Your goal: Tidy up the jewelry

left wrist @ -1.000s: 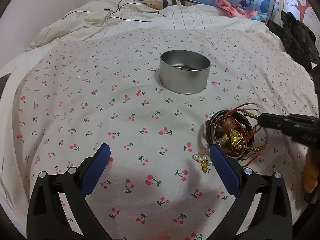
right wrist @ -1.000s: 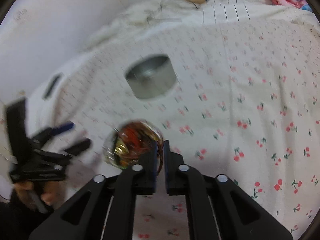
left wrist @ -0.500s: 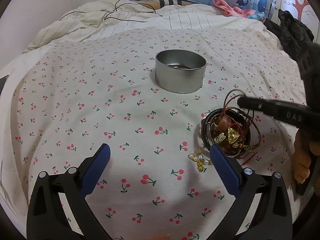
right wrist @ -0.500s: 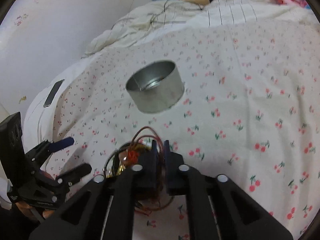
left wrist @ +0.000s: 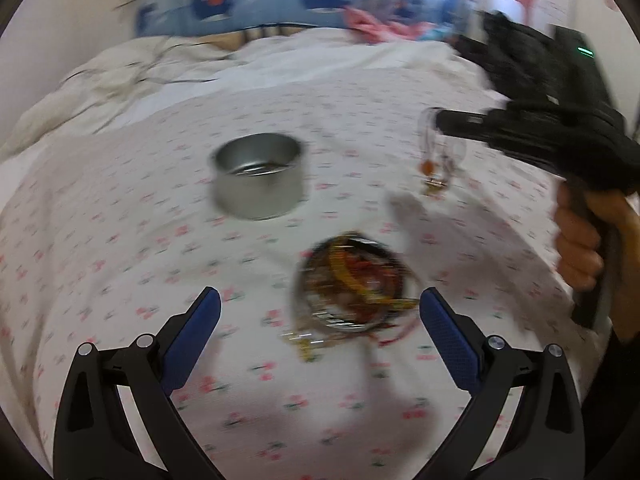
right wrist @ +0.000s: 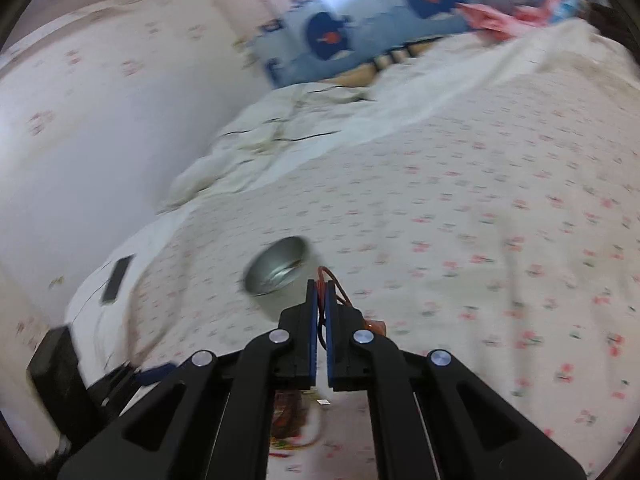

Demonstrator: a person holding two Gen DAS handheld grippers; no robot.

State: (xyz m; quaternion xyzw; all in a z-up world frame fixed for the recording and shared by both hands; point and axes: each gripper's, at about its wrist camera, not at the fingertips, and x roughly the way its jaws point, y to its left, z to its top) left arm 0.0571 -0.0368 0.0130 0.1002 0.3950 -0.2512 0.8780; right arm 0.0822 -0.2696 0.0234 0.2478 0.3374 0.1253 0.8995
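A round metal tin [left wrist: 258, 176] stands on the cherry-print bed cover; it also shows in the right wrist view [right wrist: 276, 266]. A dark dish heaped with tangled jewelry [left wrist: 352, 284] lies between my left gripper's fingers, a little ahead of them. My left gripper [left wrist: 320, 316] is open and empty. My right gripper [right wrist: 321, 292] is shut on a red-brown cord bracelet [right wrist: 338, 284] and holds it in the air. In the left wrist view the bracelet [left wrist: 434, 164] hangs from the right gripper [left wrist: 440, 122], to the right of the tin and above the cover.
A few loose beads [left wrist: 304, 340] lie by the dish's near edge. A dark phone [right wrist: 117, 278] lies at the bed's left edge. Crumpled white bedding [left wrist: 132, 76] and whale-print fabric [left wrist: 260, 4] lie at the far end. A black box [right wrist: 60, 376] sits by the wall.
My right gripper has lifted the cord bracelet out of the jewelry dish and up into the air. My left gripper has shifted so the dish now sits between its fingers.
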